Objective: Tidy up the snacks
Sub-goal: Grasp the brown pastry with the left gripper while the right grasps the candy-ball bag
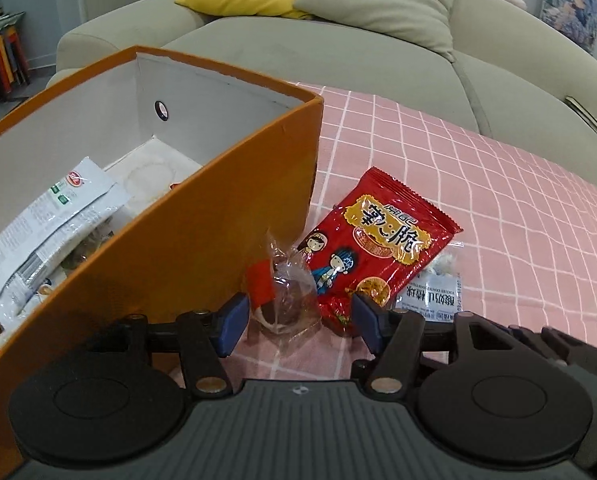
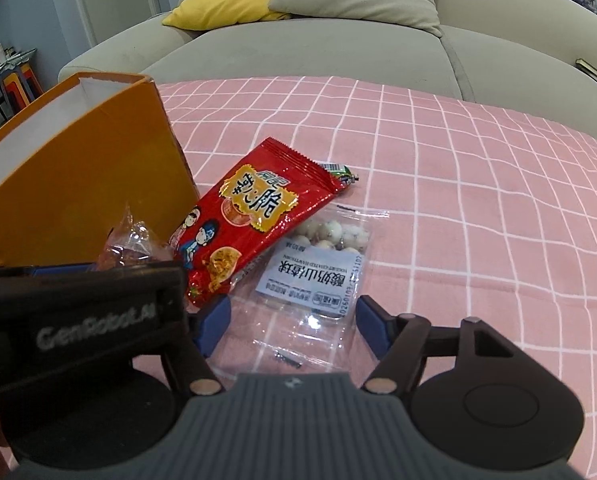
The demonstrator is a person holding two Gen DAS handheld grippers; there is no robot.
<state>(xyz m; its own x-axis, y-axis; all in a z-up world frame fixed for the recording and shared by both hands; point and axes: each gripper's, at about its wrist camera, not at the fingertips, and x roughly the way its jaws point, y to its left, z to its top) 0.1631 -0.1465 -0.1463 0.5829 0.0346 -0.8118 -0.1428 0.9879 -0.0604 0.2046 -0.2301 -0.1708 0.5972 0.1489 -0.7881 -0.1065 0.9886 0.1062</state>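
Left gripper low in the left wrist frame, jaws standing apart, straddling the clear-wrapped snack at lower centre without pressing on it. Red packet just right of that, long axis running from lower left to upper right, its lower end beside the right-hand pad. Orange box filling the left of the frame, some packets already inside. Right gripper likewise parted, bracketing the near clear end of the yogurt-ball bag at centre of its own frame, nothing clamped. Each gripper nearer its own snack; probably two separate pickups next.
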